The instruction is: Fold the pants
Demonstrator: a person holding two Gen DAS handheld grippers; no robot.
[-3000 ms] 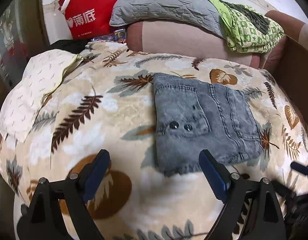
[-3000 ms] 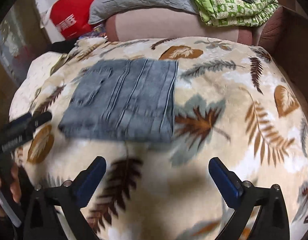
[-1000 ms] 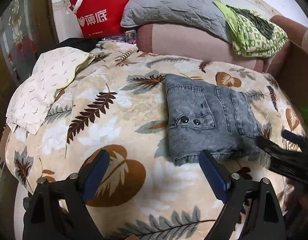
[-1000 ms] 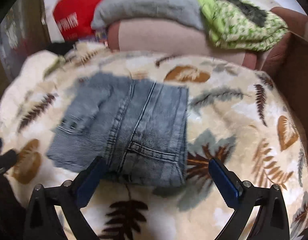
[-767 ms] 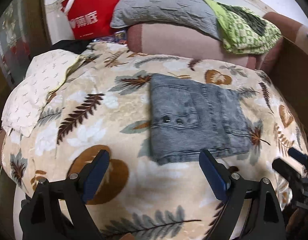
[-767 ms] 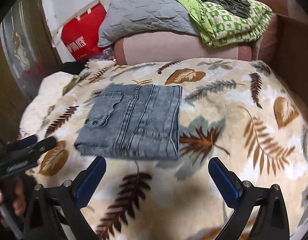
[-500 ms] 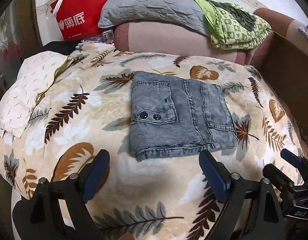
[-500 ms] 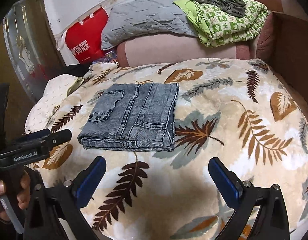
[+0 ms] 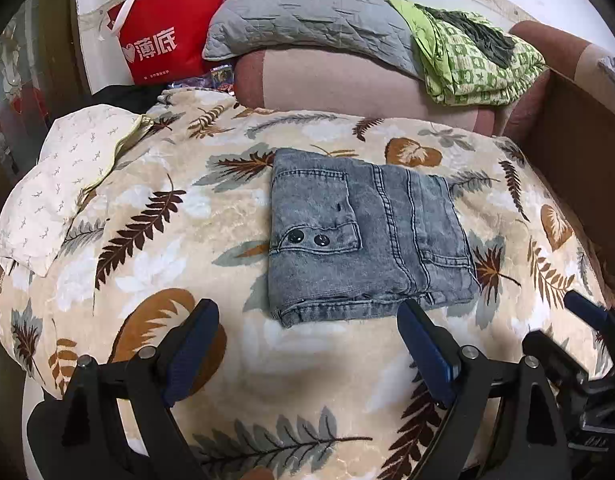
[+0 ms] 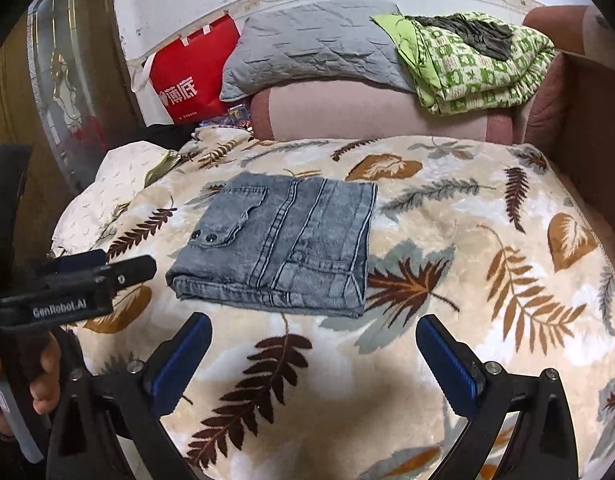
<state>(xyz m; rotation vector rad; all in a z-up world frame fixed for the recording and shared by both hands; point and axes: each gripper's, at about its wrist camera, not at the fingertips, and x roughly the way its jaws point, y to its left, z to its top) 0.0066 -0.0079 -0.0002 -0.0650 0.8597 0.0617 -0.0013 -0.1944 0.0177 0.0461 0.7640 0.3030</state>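
The grey denim pants [image 9: 363,232] lie folded into a flat rectangle on the leaf-print blanket [image 9: 155,248], pocket with two dark snaps facing up. They also show in the right wrist view [image 10: 283,244]. My left gripper [image 9: 307,344] is open and empty, held just short of the pants' near edge. My right gripper [image 10: 313,354] is open and empty, also short of the near edge. The left gripper shows in the right wrist view [image 10: 87,276] at the left, apart from the pants.
A grey quilted pillow [image 9: 307,12], a green patterned blanket [image 9: 475,64] and a red bag [image 9: 163,40] lie at the back on a pink cushion. A white patterned pillow [image 9: 63,176] lies left. A brown cardboard wall [image 9: 579,140] stands right.
Both grippers have drawn back from the folded pants and steadied; both stay open and empty. The pants have not changed shape.
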